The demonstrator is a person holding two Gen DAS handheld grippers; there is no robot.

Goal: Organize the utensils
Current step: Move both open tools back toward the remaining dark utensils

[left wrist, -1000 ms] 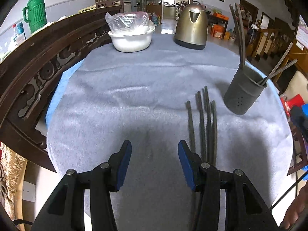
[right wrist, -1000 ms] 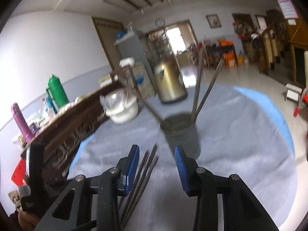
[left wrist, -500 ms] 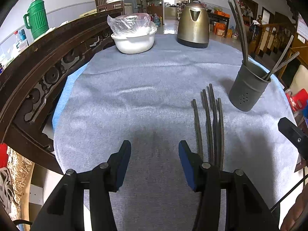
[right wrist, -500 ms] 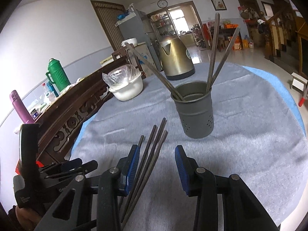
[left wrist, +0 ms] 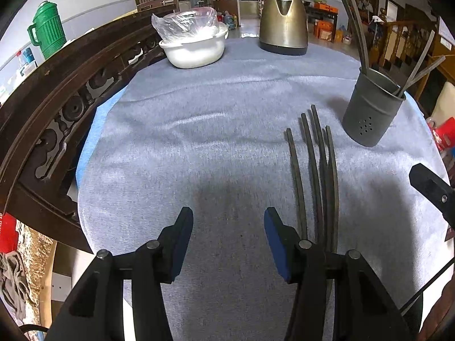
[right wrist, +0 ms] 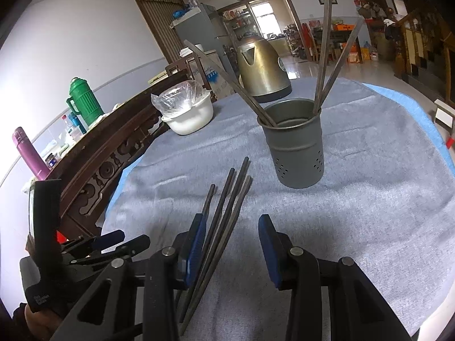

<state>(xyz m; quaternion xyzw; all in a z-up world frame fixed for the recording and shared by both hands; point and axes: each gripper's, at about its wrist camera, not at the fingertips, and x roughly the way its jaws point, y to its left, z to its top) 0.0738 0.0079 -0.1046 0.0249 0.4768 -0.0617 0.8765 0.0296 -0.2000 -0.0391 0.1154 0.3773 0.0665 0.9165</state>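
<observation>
Right hand-held gripper [right wrist: 231, 248] hangs released over four loose dark metal chopsticks [right wrist: 227, 199] on the grey-clothed worktop [right wrist: 369, 199], lined up for a pick. Perforated grey metal holder [right wrist: 295, 153] waits at one o'clock; left hand-held gripper [left wrist: 229, 241] idles, unclenched.

Right gripper [right wrist: 231, 244] is hovering over grey cloth [right wrist: 369, 213], blue pads standing apart, nothing pinched. Loose chopsticks [right wrist: 227, 199] are lying fanned on the cloth, running from under the left finger [right wrist: 196, 244] forward. Holder [right wrist: 297, 153] is standing upright ahead, slightly right, with chopsticks leaning inside. Kettle [right wrist: 261, 68] and bowl [right wrist: 190, 113] are sitting farther ahead. Left gripper [right wrist: 113, 241] is showing at lower left.
</observation>
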